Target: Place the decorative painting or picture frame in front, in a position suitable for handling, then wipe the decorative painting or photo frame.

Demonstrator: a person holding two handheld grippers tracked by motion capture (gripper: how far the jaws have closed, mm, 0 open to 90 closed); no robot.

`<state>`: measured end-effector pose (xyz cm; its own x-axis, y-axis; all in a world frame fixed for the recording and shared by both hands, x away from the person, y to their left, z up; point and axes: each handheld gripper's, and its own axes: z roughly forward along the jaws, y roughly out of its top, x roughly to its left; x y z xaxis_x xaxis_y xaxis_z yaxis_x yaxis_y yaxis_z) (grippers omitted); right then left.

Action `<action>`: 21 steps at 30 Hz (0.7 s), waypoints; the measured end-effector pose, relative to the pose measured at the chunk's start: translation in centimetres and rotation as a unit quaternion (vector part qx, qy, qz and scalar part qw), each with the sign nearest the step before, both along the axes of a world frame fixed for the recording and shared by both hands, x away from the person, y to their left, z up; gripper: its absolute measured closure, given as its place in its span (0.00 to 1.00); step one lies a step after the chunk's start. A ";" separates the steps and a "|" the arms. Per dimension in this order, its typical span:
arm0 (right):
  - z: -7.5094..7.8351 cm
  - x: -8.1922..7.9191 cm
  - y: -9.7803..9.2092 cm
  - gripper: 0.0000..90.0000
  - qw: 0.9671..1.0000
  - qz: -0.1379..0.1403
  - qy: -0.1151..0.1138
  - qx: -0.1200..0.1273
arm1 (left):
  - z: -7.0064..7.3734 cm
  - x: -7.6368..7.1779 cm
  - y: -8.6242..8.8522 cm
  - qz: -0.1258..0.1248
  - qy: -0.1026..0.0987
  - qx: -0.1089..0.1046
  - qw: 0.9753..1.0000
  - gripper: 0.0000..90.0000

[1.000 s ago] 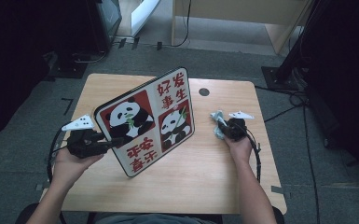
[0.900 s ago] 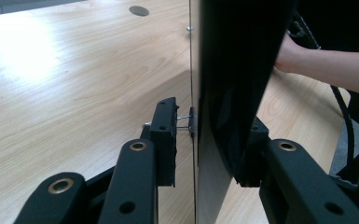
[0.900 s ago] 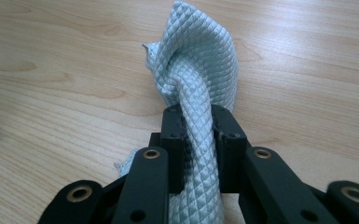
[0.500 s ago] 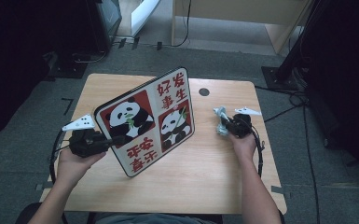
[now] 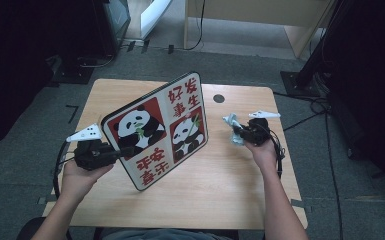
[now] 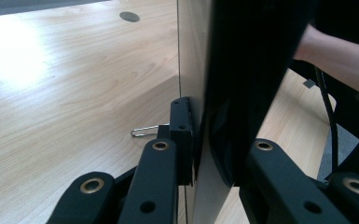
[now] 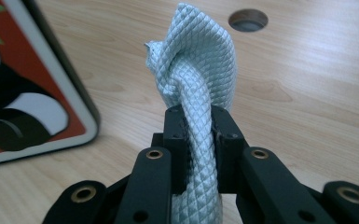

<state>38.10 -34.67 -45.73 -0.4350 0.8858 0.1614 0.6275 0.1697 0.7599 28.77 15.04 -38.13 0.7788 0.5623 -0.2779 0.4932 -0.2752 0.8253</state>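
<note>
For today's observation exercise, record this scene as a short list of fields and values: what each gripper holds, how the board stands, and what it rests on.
left gripper: shut on the panda board's edge
panda board: propped up tilted, lower edge on the table
right gripper: shut on the cloth
cloth: pale blue, bunched, apart from the board
table: light wood, round hole near the far edge

Dim surroundings; glare on the table point(image 6: 23, 51); near parts blurred.
</note>
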 end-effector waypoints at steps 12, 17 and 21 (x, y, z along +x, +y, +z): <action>4.5 -1.6 2.2 0.88 0.998 0.047 -0.039 0.028 | 0.1 -0.2 -0.1 -0.005 0.006 -0.002 1.000 0.88; 5.9 -2.0 3.2 0.88 0.997 0.065 -0.043 0.029 | 0.0 -0.2 0.0 -0.007 0.009 -0.005 1.000 0.88; 7.1 -2.1 3.6 0.88 0.995 0.076 -0.055 0.034 | 0.1 -0.3 0.0 -0.008 0.010 -0.004 1.000 0.88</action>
<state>35.95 -31.04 -38.66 -0.5813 0.7973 0.1623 0.5104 0.2020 0.8359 28.48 15.07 -38.06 0.7824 0.5469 -0.2977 0.5043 -0.2762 0.8181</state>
